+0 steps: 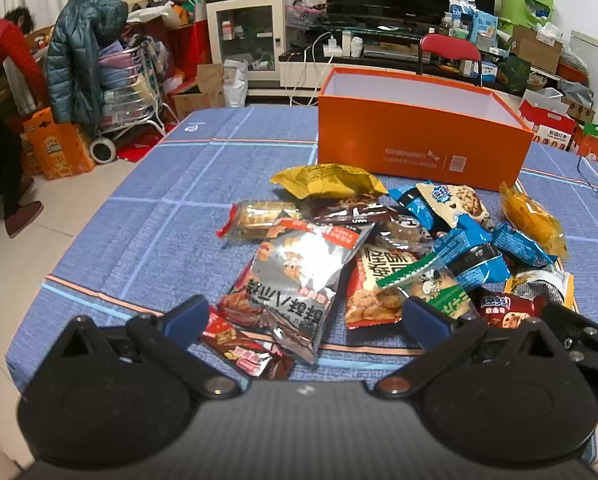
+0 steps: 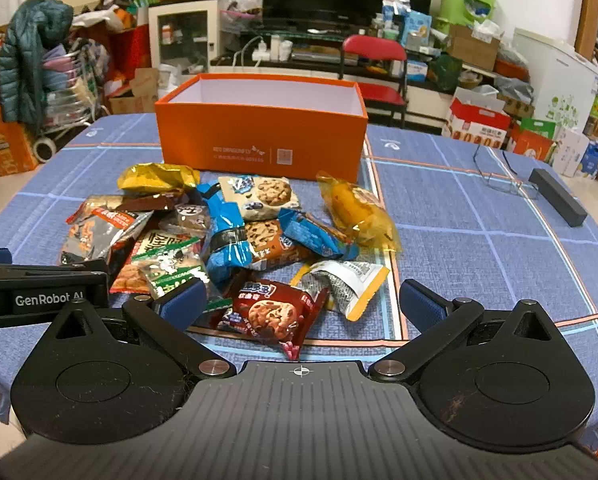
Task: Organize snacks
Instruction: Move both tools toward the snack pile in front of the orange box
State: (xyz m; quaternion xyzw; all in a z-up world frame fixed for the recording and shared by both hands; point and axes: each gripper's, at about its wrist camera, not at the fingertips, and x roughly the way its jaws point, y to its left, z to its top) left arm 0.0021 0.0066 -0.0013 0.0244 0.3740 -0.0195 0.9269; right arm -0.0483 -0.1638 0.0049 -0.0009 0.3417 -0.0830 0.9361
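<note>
A heap of snack packets lies on the blue checked tablecloth (image 1: 147, 240) in front of an open orange box (image 1: 419, 136) (image 2: 259, 136), which looks empty inside. My left gripper (image 1: 305, 318) is open above the near edge of the heap, over a silver and red packet (image 1: 295, 276). My right gripper (image 2: 303, 300) is open too, hovering over a dark red cookie packet (image 2: 275, 312). Also in the heap are a yellow bag (image 2: 157, 176), blue wrappers (image 2: 227, 248) and an orange-yellow wrapped cake (image 2: 355, 208). Nothing is held.
Glasses (image 2: 499, 176) and a dark bar (image 2: 559, 196) lie on the table's right side. A red chair (image 2: 375, 68) stands behind the box. A person in red (image 1: 3, 80) bends over at the far left, beside a cart of clothes.
</note>
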